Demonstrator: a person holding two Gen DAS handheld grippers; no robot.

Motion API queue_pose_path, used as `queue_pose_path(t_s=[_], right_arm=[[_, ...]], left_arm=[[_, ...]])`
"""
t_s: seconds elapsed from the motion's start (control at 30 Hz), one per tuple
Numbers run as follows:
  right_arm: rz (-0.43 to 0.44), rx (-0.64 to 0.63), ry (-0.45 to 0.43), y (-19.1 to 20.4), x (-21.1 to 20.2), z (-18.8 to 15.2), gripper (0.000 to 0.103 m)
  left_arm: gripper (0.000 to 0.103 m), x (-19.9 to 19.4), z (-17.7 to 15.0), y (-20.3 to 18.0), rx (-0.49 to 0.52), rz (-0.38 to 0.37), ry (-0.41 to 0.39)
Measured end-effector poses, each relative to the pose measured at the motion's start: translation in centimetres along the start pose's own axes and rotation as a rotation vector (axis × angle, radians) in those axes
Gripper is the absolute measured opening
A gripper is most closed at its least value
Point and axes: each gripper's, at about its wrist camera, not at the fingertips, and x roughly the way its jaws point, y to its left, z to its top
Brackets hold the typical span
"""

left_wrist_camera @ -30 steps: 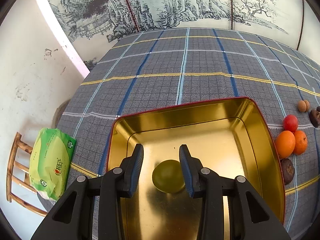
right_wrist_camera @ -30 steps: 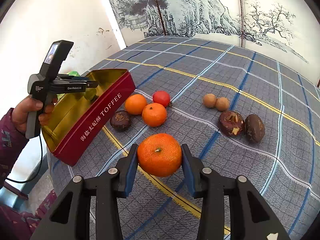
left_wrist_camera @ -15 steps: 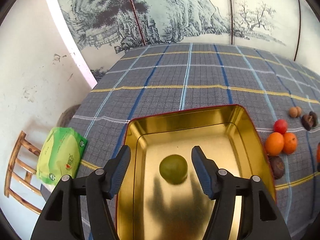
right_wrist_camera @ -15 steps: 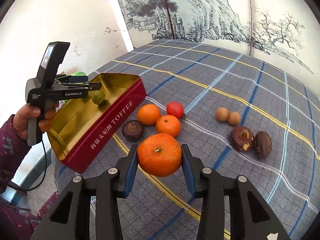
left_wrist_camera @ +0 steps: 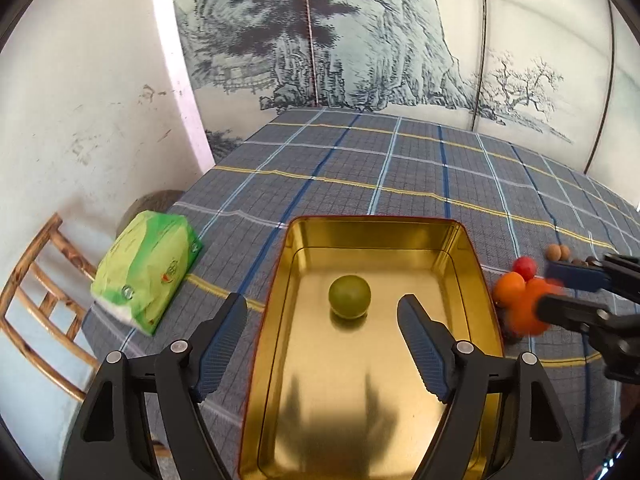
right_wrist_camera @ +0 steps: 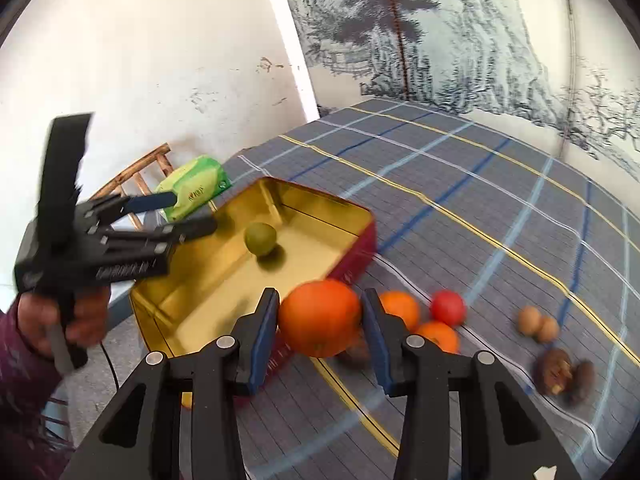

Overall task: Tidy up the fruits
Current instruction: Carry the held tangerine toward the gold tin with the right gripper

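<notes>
A round green fruit [left_wrist_camera: 349, 296] lies loose on the floor of the gold-lined red tin [left_wrist_camera: 376, 226]. My left gripper [left_wrist_camera: 321, 301] hovers above and behind it, its jaws opening wide with nothing pressed between the pads. My right gripper [right_wrist_camera: 320, 320] is shut on a large orange [right_wrist_camera: 320, 316], held in the air just off the tin's [right_wrist_camera: 320, 200] near right side. From the left wrist view, that orange [left_wrist_camera: 524, 314] shows blurred beside the tin. On the cloth lie two more oranges [right_wrist_camera: 400, 308], a red fruit [right_wrist_camera: 448, 307], two small tan fruits [right_wrist_camera: 538, 326] and dark brown fruits [right_wrist_camera: 564, 372].
A green tissue pack [left_wrist_camera: 148, 272] lies at the table's left edge, with a wooden chair [left_wrist_camera: 36, 304] below it. A hand [right_wrist_camera: 80, 316] in a purple sleeve holds the left gripper [right_wrist_camera: 192, 212]. A painted screen stands behind the checked tablecloth [left_wrist_camera: 400, 168].
The left jaws spread apart and let go of the green fruit, and that gripper drew back and up. The right gripper carried the orange leftward to the tin's side.
</notes>
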Motion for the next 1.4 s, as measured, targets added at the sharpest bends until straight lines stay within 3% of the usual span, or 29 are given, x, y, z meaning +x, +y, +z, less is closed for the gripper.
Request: queue_pose_path(t_s=[0.27, 0.43, 0.53, 0.77, 1.1, 1.2, 1.33, 1.4], right_arm=[[0.033, 0.013, 0.028, 1.4, 3.5, 2.5, 0.04], [-0.034, 0.024, -0.035, -0.3, 0.5, 2.4, 0.039], [-0.132, -0.019, 0.011, -2.0, -1.1, 0.6, 0.041], [-0.105, -0.03, 0.113, -2.6, -0.2, -3.1, 0.04], [-0.175, -0.108, 0.143, -2.7, 2.7, -1.1, 0.039], [-0.185, -0.039, 0.053, -3.3, -1.0, -2.2, 0.038], [-0.439, 0.072, -0.041, -4.4, -11.8, -8.3, 0.042], [-0.576, 0.132, -0.024, -5.3, -16.3, -12.9, 0.069]], left_arm=[[0.078, -0.9, -1.5, 1.6, -0.04, -0.007, -0.005], [0.078, -1.6, -2.5, 2.5, -0.037, -0.009, -0.018], [0.08, -2.1, -2.9, 2.3, -0.016, -0.028, -0.031], [0.08, -2.0, -3.4, 1.3, -0.05, -0.115, 0.001], [0.083, -1.8, -3.8, 1.0, -0.06, -0.118, 0.029], [0.083, -2.7, -3.8, 0.1, -0.025, -0.144, -0.018], [0.084, -3.9, -3.8, -2.7, 0.071, -0.165, -0.068], [0.084, -4.3, -3.8, -4.2, 0.092, -0.21, -0.077]])
